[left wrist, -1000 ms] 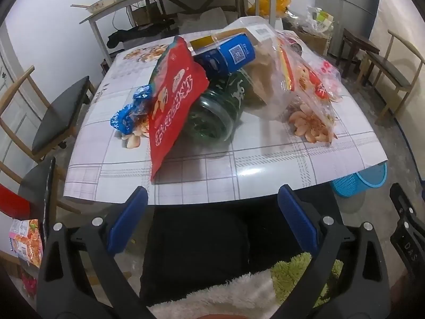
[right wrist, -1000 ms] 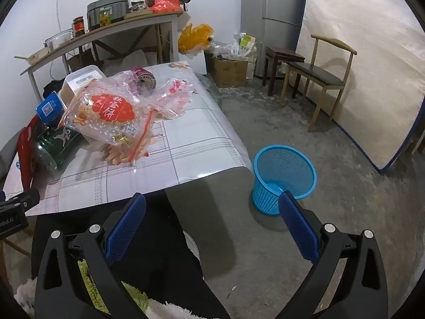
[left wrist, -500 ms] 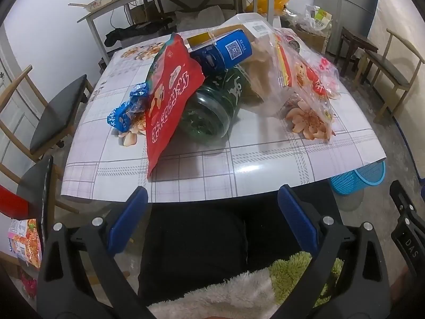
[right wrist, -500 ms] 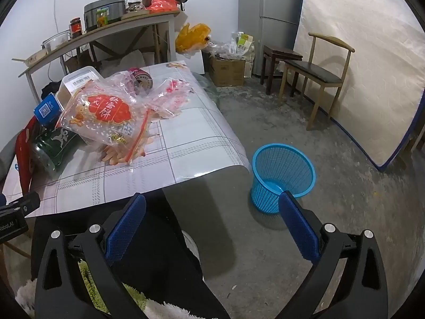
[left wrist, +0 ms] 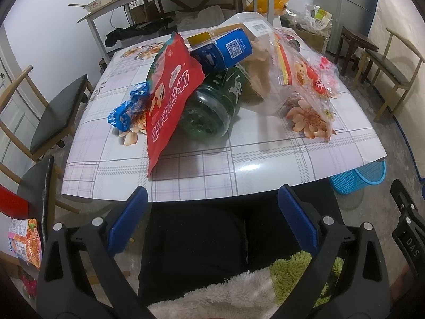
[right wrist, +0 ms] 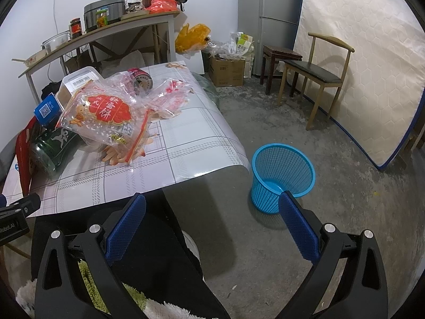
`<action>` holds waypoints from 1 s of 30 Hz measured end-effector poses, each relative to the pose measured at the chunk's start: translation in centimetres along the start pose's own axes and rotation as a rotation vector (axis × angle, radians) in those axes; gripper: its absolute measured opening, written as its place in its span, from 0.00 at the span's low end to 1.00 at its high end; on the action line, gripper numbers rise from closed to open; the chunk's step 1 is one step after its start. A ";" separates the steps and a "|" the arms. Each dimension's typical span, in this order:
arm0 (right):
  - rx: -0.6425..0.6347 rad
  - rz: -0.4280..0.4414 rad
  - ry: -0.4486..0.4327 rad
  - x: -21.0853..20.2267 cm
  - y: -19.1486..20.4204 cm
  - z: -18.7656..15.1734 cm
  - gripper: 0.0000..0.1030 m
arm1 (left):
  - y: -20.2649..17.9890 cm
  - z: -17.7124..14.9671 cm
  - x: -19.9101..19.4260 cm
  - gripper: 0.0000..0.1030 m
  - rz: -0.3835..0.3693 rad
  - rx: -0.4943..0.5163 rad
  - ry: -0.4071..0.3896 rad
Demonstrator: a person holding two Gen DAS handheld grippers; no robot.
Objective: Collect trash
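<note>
A heap of trash lies on the table (left wrist: 260, 156): a red snack bag (left wrist: 170, 98), a green jar (left wrist: 212, 109) on its side, a blue box (left wrist: 225, 51), a small blue wrapper (left wrist: 127, 109) and clear printed bags (left wrist: 300, 77). The clear bags (right wrist: 106, 117) and the jar (right wrist: 50, 146) also show in the right wrist view. A blue mesh bin (right wrist: 283, 172) stands on the floor right of the table. My left gripper (left wrist: 212, 223) is open and empty, below the table's near edge. My right gripper (right wrist: 211, 226) is open and empty, near the bin.
Chairs stand left of the table (left wrist: 58, 109) and by the right wall (right wrist: 316, 74). A shelf table (right wrist: 106, 32) with pots stands behind. A mattress (right wrist: 366, 61) leans on the right wall. Boxes and bags (right wrist: 228, 63) sit by the fridge.
Both grippers have drifted slightly toward the table; the trash heap looks a little nearer in the left view. Nothing was picked up or moved.
</note>
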State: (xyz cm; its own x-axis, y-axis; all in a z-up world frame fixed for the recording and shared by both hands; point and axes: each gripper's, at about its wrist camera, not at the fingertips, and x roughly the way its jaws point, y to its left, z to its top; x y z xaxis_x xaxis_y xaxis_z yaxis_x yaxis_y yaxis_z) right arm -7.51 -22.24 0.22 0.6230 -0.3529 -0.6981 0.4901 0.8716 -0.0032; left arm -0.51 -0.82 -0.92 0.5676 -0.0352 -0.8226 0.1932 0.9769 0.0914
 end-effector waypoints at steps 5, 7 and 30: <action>0.001 0.000 -0.001 0.0 0.0 0.0 0.94 | 0.1 0.0 0.0 0.92 0.000 0.000 0.000; 0.000 0.000 0.000 0.0 0.0 0.0 0.94 | 0.1 0.0 0.0 0.92 -0.002 0.000 0.000; -0.003 0.001 -0.001 0.0 0.4 0.1 0.94 | 0.5 0.1 0.1 0.92 0.008 -0.008 0.003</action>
State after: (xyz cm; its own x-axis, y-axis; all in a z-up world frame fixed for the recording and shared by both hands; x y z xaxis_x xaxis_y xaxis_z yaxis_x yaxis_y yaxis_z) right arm -7.27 -21.95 0.23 0.6244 -0.3523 -0.6971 0.4878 0.8730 -0.0043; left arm -0.26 -0.33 -0.90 0.5667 -0.0264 -0.8235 0.1821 0.9788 0.0940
